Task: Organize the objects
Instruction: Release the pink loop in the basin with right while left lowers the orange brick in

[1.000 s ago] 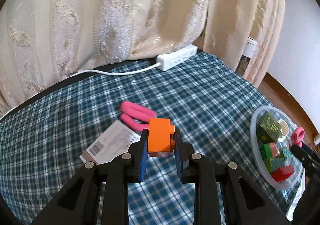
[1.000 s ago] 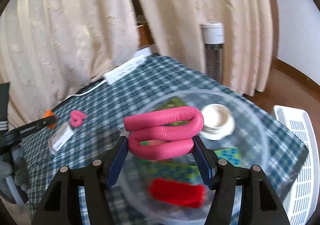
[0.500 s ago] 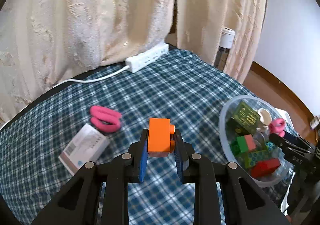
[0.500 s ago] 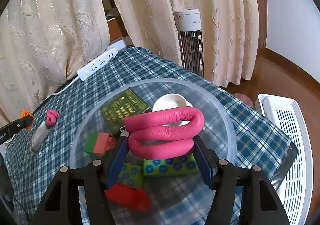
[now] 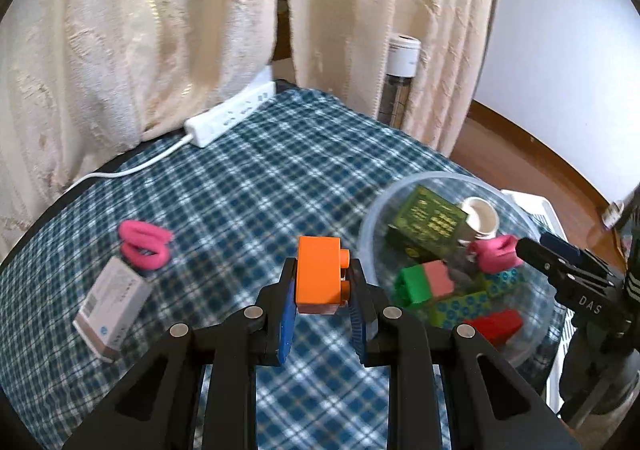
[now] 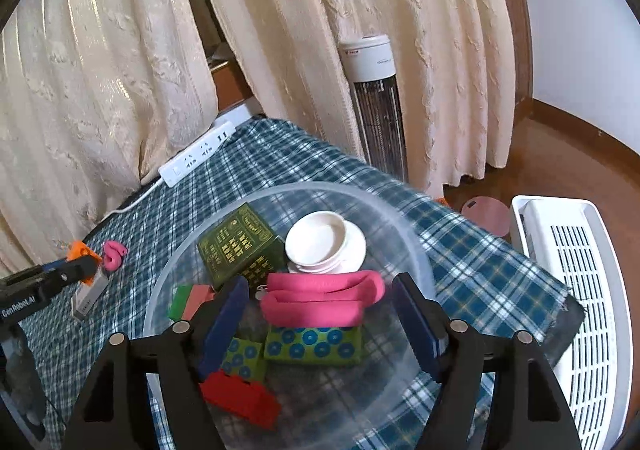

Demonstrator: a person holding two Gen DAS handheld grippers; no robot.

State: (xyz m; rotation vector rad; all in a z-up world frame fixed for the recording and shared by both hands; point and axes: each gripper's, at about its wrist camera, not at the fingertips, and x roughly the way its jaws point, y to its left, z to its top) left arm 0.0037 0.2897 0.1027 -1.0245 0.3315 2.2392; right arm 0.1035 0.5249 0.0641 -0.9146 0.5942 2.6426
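Pink hair tie (image 6: 320, 300) lies loose between the right tool's (image 6: 322, 324) just-opened jaws.

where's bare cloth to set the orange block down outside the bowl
Widest bare cloth lies between the power strip, the pink loop and the bowl. The white box sits against that loop. The bowl is crowded with blocks. The left gripper holds the orange block.

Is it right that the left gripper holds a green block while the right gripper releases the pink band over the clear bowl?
Not quite: the block in the left gripper is orange, as the left wrist view shows. The right gripper, jaws just opening, does release the pink band over the clear bowl.
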